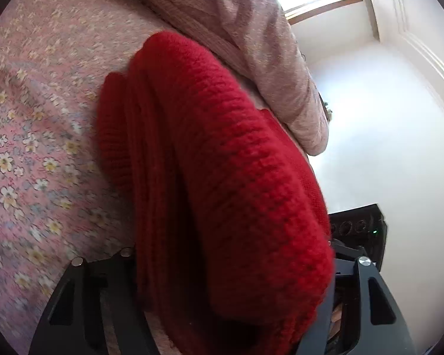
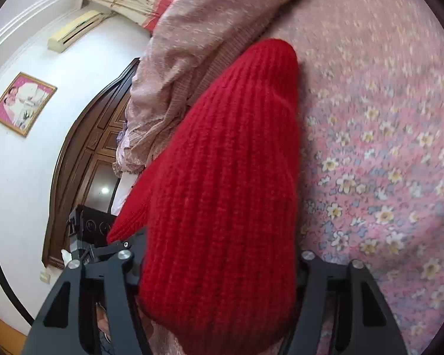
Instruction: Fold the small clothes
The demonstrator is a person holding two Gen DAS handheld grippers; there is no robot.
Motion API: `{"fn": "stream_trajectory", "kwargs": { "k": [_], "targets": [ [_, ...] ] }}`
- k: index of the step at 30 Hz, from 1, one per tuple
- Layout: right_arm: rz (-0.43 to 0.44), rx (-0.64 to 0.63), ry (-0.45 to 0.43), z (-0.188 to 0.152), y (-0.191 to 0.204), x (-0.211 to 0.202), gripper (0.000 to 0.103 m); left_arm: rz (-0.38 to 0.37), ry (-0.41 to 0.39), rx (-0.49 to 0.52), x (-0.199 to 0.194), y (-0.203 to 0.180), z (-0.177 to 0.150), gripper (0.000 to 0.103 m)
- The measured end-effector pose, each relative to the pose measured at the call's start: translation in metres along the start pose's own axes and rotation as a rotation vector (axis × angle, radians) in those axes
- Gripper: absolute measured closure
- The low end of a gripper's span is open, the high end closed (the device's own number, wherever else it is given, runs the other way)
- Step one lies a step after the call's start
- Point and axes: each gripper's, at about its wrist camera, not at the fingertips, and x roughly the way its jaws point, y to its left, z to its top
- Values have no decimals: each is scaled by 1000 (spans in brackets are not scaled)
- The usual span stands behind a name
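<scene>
Chunky red knit (image 1: 222,177) fills both views, left gripper (image 1: 231,310) and right gripper (image 2: 219,304) each clamped on a bunched end. Soft, floppy, grippy stuff over the floral bedspread (image 2: 384,162); I'd pinch at edges.

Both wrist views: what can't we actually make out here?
- Left gripper fingertips and pad contact: left wrist view, covered by the red knit garment.
- Right gripper fingertips: right wrist view, same garment fills the gap.
- Garment's type and full outline: bunched, lower end cut off by the frame edge.
- Floral bedspread detail: motion-blurred.
- Framed picture: too small.
</scene>
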Motion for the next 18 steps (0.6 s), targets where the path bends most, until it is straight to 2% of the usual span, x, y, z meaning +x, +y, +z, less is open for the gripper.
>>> {"fn": "stream_trajectory", "kwargs": {
  "k": [4, 8, 12, 14, 16, 17, 18],
  "targets": [
    [-44, -85, -12, 5, 11, -33, 39, -3, -5, 47, 11, -35, -9, 46],
    [-59, -91, -62, 18, 0, -86, 39, -28, -3, 101, 45, -83, -16, 46],
    [-74, -27, -125, 29, -38, -137, 38, -36, 10, 142, 91, -117, -28, 46],
    [-84, 14, -140, 33, -60, -150, 37, -18, 18, 133, 115, -116, -35, 46],
    [-132, 47, -122, 35, -88, -154, 34, 21, 45, 113, 138, -106, -46, 40],
    [-139, 68, -104, 35, -98, -152, 29, 11, 19, 130, 137, -105, -50, 39],
    [-100, 108, -98, 33, -111, -151, 28, 2, -7, 165, 133, -107, -55, 36]
  ]
}}
